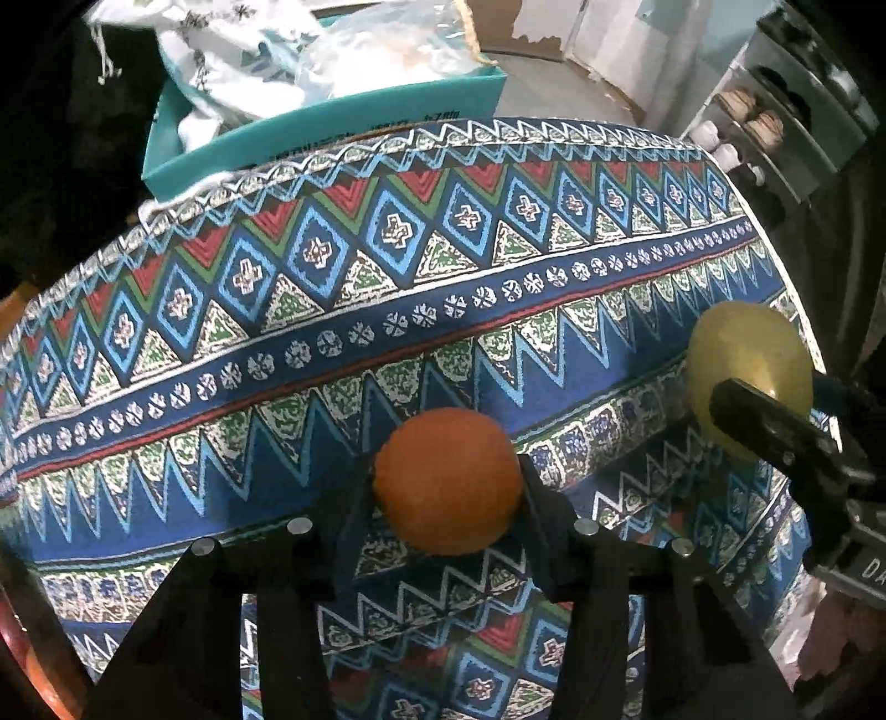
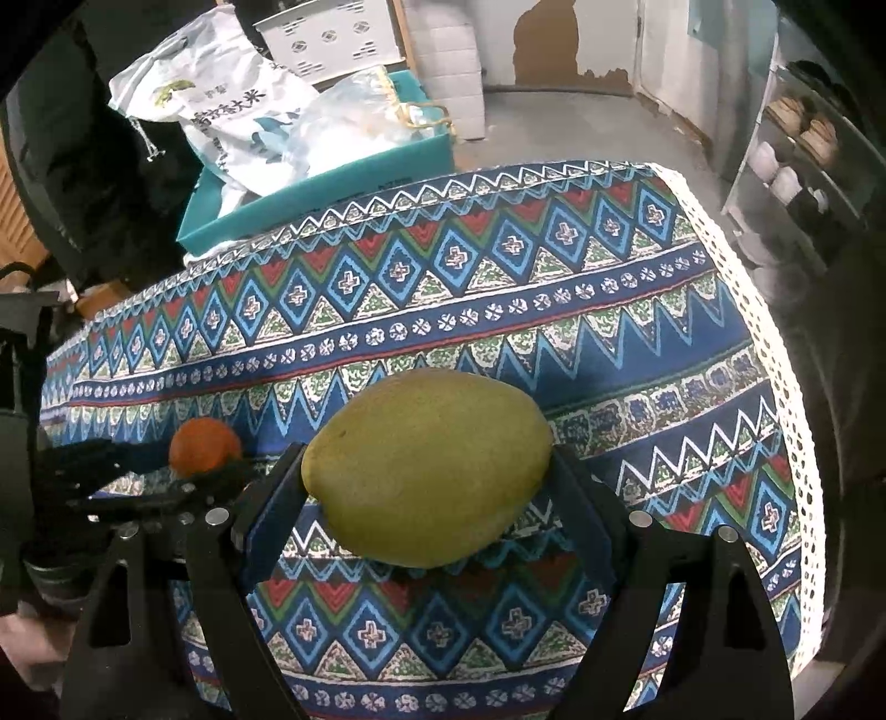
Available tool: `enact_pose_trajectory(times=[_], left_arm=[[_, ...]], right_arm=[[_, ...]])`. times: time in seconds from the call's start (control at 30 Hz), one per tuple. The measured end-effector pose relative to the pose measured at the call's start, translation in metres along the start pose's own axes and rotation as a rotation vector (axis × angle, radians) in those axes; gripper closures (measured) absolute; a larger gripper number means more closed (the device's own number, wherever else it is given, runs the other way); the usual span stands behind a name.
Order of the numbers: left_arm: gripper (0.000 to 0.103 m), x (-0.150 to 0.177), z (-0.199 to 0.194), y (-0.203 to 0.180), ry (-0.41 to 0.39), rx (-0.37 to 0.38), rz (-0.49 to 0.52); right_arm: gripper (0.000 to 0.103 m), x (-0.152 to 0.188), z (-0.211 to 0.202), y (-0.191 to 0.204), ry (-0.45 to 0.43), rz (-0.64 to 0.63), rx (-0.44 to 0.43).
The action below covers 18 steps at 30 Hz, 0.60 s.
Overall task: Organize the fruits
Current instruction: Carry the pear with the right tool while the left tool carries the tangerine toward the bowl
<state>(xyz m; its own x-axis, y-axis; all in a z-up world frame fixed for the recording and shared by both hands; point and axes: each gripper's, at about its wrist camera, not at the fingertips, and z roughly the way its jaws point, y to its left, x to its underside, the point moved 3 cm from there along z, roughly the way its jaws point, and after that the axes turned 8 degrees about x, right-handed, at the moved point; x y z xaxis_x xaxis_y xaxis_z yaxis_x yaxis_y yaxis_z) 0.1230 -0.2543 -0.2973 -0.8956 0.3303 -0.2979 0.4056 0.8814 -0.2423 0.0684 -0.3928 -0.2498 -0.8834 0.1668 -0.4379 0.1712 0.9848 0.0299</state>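
Observation:
My left gripper [image 1: 447, 487] is shut on an orange [image 1: 447, 481] and holds it above the patterned blue tablecloth [image 1: 387, 288]. My right gripper [image 2: 426, 471] is shut on a yellow-green mango [image 2: 427, 466], also above the cloth. In the left wrist view the mango [image 1: 742, 360] shows at the right, with the right gripper's black finger across it. In the right wrist view the orange [image 2: 204, 446] shows at the left, in the left gripper [image 2: 183, 471].
A teal box [image 2: 332, 183] with a white rice sack [image 2: 221, 105] and plastic bags stands behind the table. A white crate [image 2: 332, 39] is farther back. A shelf with shoes and cups [image 2: 797, 149] stands to the right. The lace table edge [image 2: 775, 332] runs along the right.

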Motion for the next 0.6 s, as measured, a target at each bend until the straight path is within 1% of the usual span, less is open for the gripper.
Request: enact_pose_trajectory(times=[0.1, 0.2, 0.5, 0.6], left_arm=[[0.054, 0.004, -0.003, -0.003, -0.015, -0.005, 0.021], [0.055, 0.007, -0.013, 0.000, -0.028, -0.004, 0.009], [0.055, 0.011, -0.060, 0.009, -0.098, -0.010, 0.004], [0.055, 0.012, -0.077, 0.013, -0.126, -0.025, 0.009]], right_arm=[[0.018, 0.000, 0.000, 0.003, -0.003, -0.011, 0.005], [0.018, -0.001, -0.002, 0.006, -0.013, -0.019, 0.004], [0.018, -0.009, -0.024, 0.024, -0.059, -0.044, -0.013], [0.018, -0.012, -0.034, 0.032, -0.081, -0.062, -0.014]])
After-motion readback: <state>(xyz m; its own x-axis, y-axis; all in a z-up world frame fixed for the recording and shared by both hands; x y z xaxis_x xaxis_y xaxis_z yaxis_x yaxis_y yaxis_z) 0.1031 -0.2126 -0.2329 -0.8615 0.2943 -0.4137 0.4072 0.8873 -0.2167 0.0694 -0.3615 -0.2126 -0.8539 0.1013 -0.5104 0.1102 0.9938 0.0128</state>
